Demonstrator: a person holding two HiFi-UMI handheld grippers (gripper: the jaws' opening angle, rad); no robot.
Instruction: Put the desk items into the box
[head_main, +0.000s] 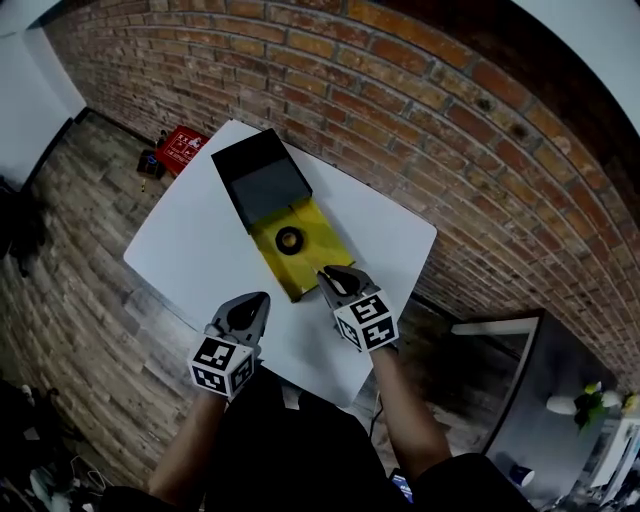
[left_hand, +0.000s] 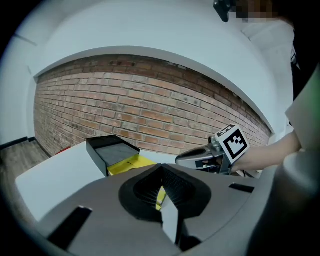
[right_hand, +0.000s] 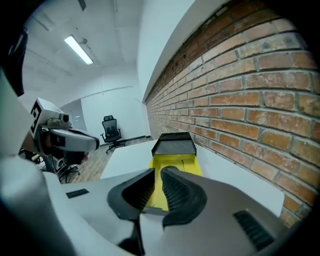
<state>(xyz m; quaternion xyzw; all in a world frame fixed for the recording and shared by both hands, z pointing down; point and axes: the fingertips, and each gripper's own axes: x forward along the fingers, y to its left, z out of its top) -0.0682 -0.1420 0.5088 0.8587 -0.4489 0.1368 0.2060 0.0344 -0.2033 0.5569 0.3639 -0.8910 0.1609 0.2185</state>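
A yellow box (head_main: 318, 250) lies on the white table (head_main: 195, 250), with its black lid part (head_main: 262, 180) at the far end. A black ring (head_main: 289, 240) rests inside the box. My right gripper (head_main: 328, 272) hovers at the box's near end, its jaws drawn together to a thin slit with nothing between them; in the right gripper view (right_hand: 156, 172) the yellow box (right_hand: 179, 162) lies just ahead. My left gripper (head_main: 255, 302) hangs over the table's near side, shut and empty. The left gripper view (left_hand: 161, 169) shows the box (left_hand: 125, 164) and the right gripper (left_hand: 184, 160).
A brick wall (head_main: 420, 120) runs along the table's far side. A red case (head_main: 182, 150) sits on the wooden floor beyond the table's left corner. An office chair (right_hand: 111, 131) stands far off. The table's near edge is just below both grippers.
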